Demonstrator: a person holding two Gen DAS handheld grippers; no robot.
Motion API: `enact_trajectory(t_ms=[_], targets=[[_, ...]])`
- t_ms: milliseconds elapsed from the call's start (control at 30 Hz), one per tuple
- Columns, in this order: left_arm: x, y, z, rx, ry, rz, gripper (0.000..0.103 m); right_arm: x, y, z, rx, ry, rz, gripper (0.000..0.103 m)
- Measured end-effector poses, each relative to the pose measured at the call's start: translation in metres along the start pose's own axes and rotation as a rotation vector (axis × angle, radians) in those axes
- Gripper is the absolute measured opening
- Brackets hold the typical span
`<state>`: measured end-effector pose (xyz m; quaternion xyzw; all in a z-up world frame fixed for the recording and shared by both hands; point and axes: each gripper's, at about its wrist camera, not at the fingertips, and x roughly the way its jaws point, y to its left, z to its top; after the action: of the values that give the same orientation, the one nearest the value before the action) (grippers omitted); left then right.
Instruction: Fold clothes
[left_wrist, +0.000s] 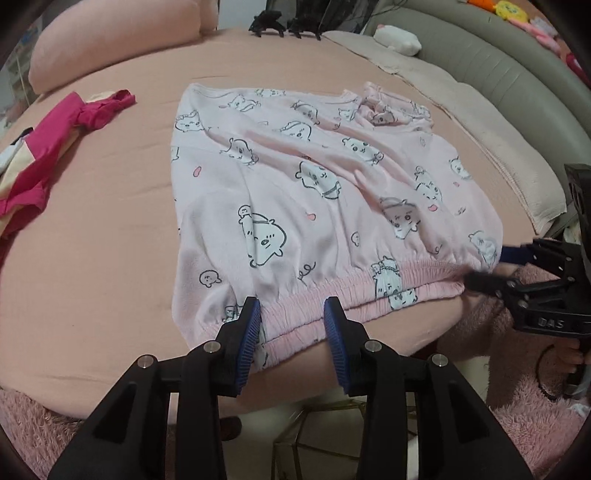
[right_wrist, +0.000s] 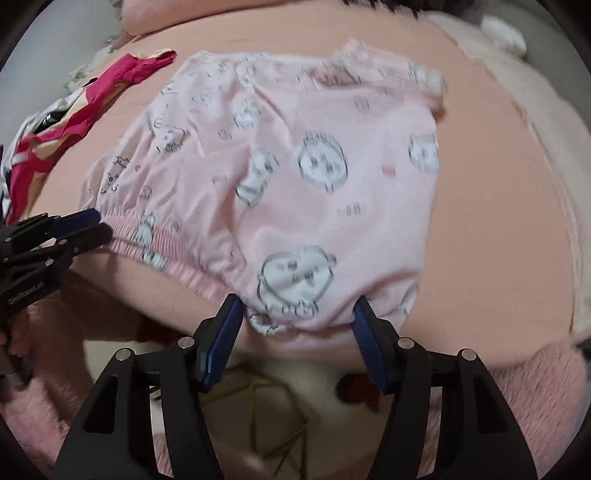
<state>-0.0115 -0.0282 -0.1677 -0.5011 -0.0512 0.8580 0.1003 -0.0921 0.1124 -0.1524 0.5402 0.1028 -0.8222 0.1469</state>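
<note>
Pink pyjama bottoms (left_wrist: 314, 177) printed with white cartoon animals lie spread on the pink bed sheet (left_wrist: 110, 221), their gathered waistband (left_wrist: 369, 295) along the near edge. My left gripper (left_wrist: 292, 314) is open, its blue pads standing on either side of the waistband's left part. My right gripper (right_wrist: 297, 306) is open wide at the garment's (right_wrist: 295, 166) near right corner, with the cloth edge between its fingers. Each gripper also shows in the other's view: the right gripper (left_wrist: 495, 266) at the waistband's right end, the left gripper (right_wrist: 94, 225) at its left end.
A magenta garment (left_wrist: 55, 147) lies crumpled at the left of the bed. A pink pillow (left_wrist: 110, 40), black hair clips (left_wrist: 266, 24), a white plush toy (left_wrist: 397, 38) and a beige blanket (left_wrist: 480, 129) line the far and right sides. Fluffy pink sleeves (left_wrist: 517, 424) frame the near edge.
</note>
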Motion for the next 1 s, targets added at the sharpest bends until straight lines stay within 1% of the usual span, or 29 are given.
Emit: enact_trajectory(t_ms=[67, 100, 133, 167, 200, 267, 500, 600, 633, 733, 800, 867, 933, 967, 1000], targets=[[0.000, 0.006, 0.000, -0.026, -0.004, -0.013, 0.038, -0.003, 0.001, 0.006, -0.008, -0.046, -0.075, 0.060], [0.000, 0.008, 0.000, -0.034, -0.003, -0.012, 0.038, -0.004, -0.001, 0.008, -0.008, -0.057, -0.115, 0.061], [0.001, 0.009, 0.001, -0.040, -0.003, -0.008, 0.038, -0.002, -0.001, 0.009, -0.016, -0.047, -0.147, 0.061], [0.002, 0.009, 0.001, -0.043, -0.002, -0.006, 0.038, 0.000, -0.004, 0.006, -0.019, -0.018, -0.147, 0.060], [0.002, 0.009, 0.002, -0.044, -0.001, -0.006, 0.038, 0.001, -0.008, 0.001, -0.017, 0.015, -0.130, 0.057], [0.002, 0.010, 0.002, -0.045, 0.001, -0.005, 0.038, 0.002, -0.016, -0.007, -0.007, 0.064, -0.095, 0.057], [0.002, 0.009, 0.003, -0.061, -0.003, -0.015, 0.038, -0.022, -0.042, -0.034, 0.065, 0.107, 0.045, 0.057], [-0.004, 0.008, 0.003, -0.070, -0.026, -0.033, 0.038, -0.032, -0.053, -0.046, 0.096, 0.125, 0.105, 0.057], [-0.008, 0.007, 0.003, -0.073, -0.045, -0.045, 0.038, -0.037, -0.052, -0.045, 0.090, 0.110, 0.107, 0.057], [-0.024, 0.007, 0.005, -0.086, -0.124, -0.079, 0.038, -0.053, -0.040, -0.035, 0.045, 0.032, 0.085, 0.058], [-0.025, 0.010, 0.006, -0.110, -0.126, -0.074, 0.038, -0.052, -0.036, -0.027, 0.032, 0.005, 0.044, 0.058], [-0.021, 0.014, 0.006, -0.132, -0.106, -0.056, 0.038, -0.041, -0.033, -0.022, 0.040, 0.027, 0.003, 0.058], [-0.016, 0.016, 0.004, -0.139, -0.074, -0.040, 0.038, -0.025, -0.030, -0.022, 0.040, 0.082, -0.003, 0.057], [-0.014, 0.015, 0.003, -0.136, -0.065, -0.034, 0.038, -0.020, -0.028, -0.023, 0.022, 0.099, -0.005, 0.057], [-0.014, 0.014, 0.002, -0.130, -0.063, -0.028, 0.038, -0.016, -0.025, -0.026, -0.007, 0.111, -0.025, 0.057]])
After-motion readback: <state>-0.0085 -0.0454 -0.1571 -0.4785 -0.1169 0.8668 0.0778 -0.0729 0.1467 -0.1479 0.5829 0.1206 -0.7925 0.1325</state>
